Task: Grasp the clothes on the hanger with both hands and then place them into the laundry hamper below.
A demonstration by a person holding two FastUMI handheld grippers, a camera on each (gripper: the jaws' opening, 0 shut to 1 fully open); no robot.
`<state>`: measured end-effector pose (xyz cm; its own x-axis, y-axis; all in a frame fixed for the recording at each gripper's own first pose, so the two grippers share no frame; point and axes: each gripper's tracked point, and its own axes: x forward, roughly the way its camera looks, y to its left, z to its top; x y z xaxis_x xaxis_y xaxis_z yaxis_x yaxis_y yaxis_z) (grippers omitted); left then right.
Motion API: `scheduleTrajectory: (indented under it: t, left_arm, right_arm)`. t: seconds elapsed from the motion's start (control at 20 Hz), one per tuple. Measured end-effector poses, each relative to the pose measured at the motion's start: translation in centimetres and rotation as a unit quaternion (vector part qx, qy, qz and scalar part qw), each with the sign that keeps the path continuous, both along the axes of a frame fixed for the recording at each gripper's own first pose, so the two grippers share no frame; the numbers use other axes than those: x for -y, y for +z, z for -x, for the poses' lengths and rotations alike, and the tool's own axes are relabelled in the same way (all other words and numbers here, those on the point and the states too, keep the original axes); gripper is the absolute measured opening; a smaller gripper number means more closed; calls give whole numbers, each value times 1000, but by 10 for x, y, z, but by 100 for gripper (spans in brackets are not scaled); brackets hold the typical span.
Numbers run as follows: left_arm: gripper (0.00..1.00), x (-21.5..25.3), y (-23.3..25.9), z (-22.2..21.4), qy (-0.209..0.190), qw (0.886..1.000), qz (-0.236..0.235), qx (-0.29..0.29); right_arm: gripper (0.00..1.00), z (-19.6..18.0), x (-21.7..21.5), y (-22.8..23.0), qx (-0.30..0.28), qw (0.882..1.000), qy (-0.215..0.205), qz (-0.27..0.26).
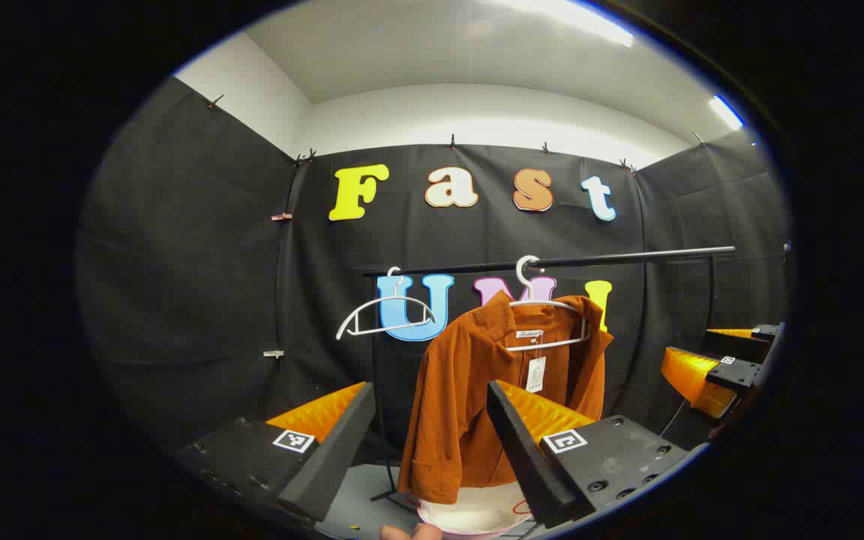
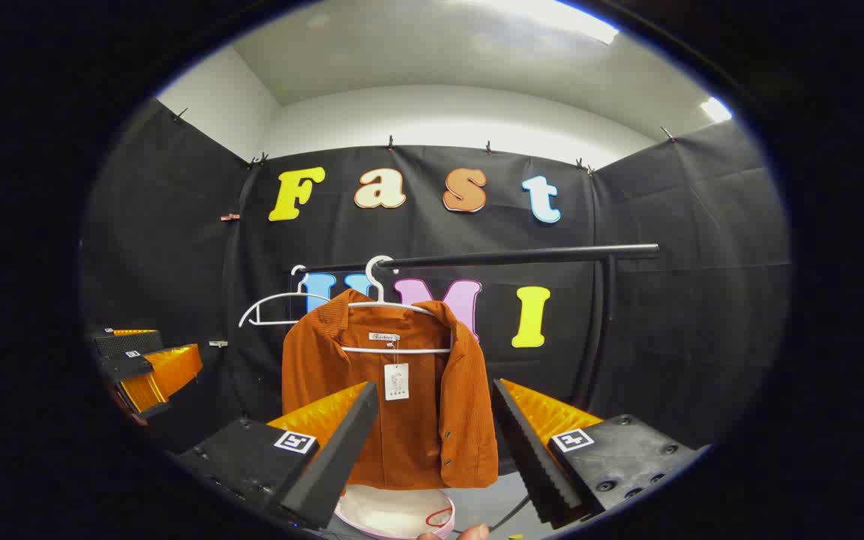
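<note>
A rust-orange corduroy jacket (image 2: 394,405) hangs on a white wire hanger (image 2: 394,307) from a black horizontal rail (image 2: 507,257), above a round white hamper with a pink rim (image 2: 394,516). An empty white hanger (image 1: 385,311) hangs beside it. The left tool (image 1: 432,427) and the right tool (image 2: 436,427) are both spread open, short of the jacket.

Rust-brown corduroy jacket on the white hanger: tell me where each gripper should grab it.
Judging by how the rust-brown corduroy jacket hangs open-fronted from the white hanger, come from the front: left gripper on one shoulder, right gripper on the other, then lift clear.
</note>
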<state>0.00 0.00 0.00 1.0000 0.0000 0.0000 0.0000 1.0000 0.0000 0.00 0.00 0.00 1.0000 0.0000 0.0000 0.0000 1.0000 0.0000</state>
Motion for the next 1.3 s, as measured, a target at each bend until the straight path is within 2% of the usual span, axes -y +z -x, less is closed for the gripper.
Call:
scheduleTrajectory:
  t: [0.1,0.15,0.35,0.45,0.5,0.95,1.0,1.3]
  left_arm:
    - [98,3,-2,1,-3,1000,-8,-1]
    - [95,5,-4,1,-7,1000,-10,-1]
    - [95,8,-4,5,-8,1000,-9,-2]
    - [98,9,-2,8,-10,1000,-11,-1]
    - [95,9,-2,8,-11,1000,-11,-1]
    - [92,13,-2,9,-19,1000,-3,1]
    - [95,16,-2,6,-26,1000,-1,0]
    - [94,52,-14,-53,-77,997,6,10]
  right_arm:
    - [98,0,2,0,0,1000,-1,-1]
    - [98,0,2,1,1,1000,0,-1]
    - [96,4,4,3,4,1000,0,6]
    - [98,5,4,6,9,1000,-1,15]
    - [98,6,2,6,10,1000,1,20]
    - [98,9,-7,5,7,1000,5,16]
    - [98,8,-8,4,7,1000,5,15]
    - [98,-32,-6,2,23,999,1,24]
